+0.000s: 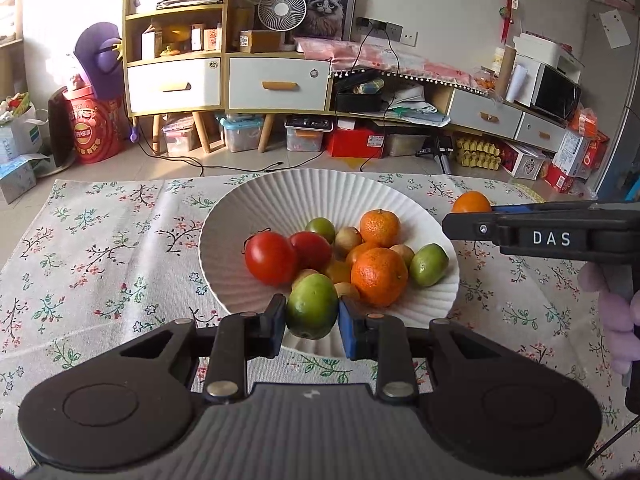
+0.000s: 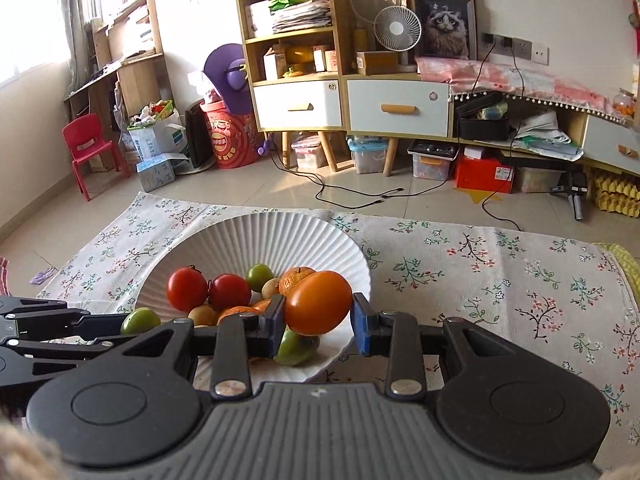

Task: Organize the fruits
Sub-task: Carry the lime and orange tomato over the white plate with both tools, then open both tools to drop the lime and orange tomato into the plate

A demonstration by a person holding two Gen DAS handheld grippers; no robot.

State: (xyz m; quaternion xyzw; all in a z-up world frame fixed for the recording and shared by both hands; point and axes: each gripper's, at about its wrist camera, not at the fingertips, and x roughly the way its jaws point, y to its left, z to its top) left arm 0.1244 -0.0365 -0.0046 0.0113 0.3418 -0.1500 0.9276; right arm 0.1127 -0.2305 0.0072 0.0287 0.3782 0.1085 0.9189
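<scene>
A white ribbed plate (image 1: pixel 280 192) on the floral cloth holds red tomatoes (image 1: pixel 270 258), mandarins (image 1: pixel 379 276), green fruits (image 1: pixel 428 264) and small brownish ones. My left gripper (image 1: pixel 312 314) is shut on a green fruit (image 1: pixel 312 306) over the plate's near rim. In the right wrist view my right gripper (image 2: pixel 318 314) is shut on a smooth orange fruit (image 2: pixel 318 304), held above the same plate (image 2: pixel 260 236) at its right side. That orange fruit (image 1: pixel 471 203) also shows in the left wrist view, beyond the right gripper's fingers (image 1: pixel 472 229).
The floral cloth (image 2: pixel 500 272) covers a low surface, with bare cloth to the right and left of the plate. Behind it lie a tiled floor with cables (image 2: pixel 360 196), cabinets (image 2: pixel 396 108), storage boxes and a red child's chair (image 2: pixel 86 148). A gloved hand (image 1: pixel 616 320) grips the right tool.
</scene>
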